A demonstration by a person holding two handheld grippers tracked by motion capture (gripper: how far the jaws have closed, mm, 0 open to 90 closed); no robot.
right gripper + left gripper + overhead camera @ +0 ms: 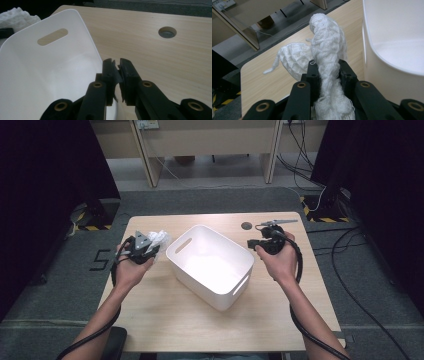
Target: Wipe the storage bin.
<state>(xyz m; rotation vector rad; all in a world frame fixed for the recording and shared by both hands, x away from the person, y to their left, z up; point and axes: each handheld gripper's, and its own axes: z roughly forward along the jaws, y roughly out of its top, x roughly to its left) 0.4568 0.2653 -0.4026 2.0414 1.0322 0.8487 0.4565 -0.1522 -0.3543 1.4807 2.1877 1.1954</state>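
Forearms frame the high view: our left tongs [150,251] carry white netting [159,239] left of the bin [200,270]. Left gripper view: jaws clamp that netting, not yet binned. Right gripper view: our right tongs [116,65] pinch the bin's rim.

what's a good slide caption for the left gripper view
Left gripper jaws clamp a twisted white mesh cloth beside the white plastic bin on the wooden table.
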